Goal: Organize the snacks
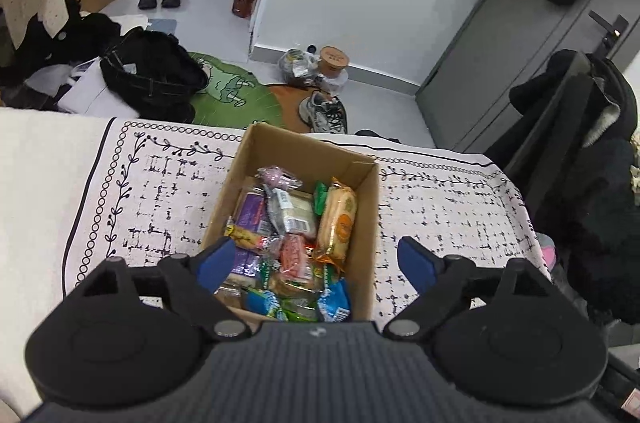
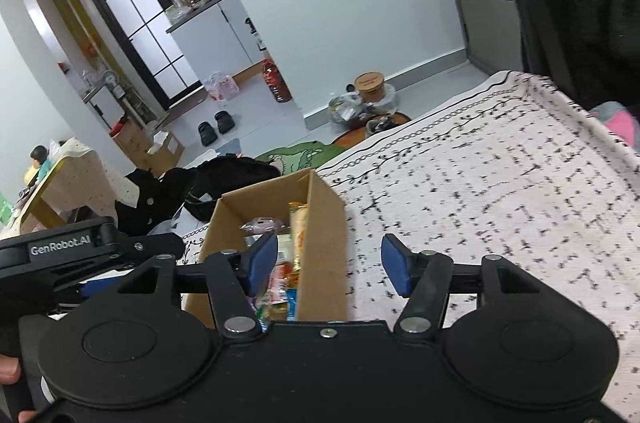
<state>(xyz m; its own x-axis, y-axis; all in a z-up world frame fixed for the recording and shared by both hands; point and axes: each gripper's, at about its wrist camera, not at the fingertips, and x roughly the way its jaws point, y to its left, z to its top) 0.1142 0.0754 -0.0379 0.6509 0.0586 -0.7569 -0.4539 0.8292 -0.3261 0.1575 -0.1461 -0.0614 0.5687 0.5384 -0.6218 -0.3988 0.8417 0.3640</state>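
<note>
An open cardboard box (image 1: pixel 366 207) stands on a white patterned cloth (image 1: pixel 160 199) and holds several wrapped snacks, among them an orange cracker pack (image 1: pixel 338 221), a purple pack (image 1: pixel 252 211) and a blue pack (image 1: pixel 334 301). My left gripper (image 1: pixel 316 263) is open and empty, hovering over the near end of the box. In the right wrist view, my right gripper (image 2: pixel 328 263) is open and empty, straddling the box's right wall (image 2: pixel 324 243). The left gripper's body (image 2: pixel 60 255) shows at the left of that view.
The cloth-covered surface (image 2: pixel 500 191) stretches right of the box. Beyond its far edge the floor holds black clothes (image 1: pixel 152 71), a green mat (image 1: pixel 232 95), a sneaker (image 1: pixel 324 111) and a jar (image 1: pixel 334 61). A dark chair with coats (image 1: pixel 580 151) stands at the right.
</note>
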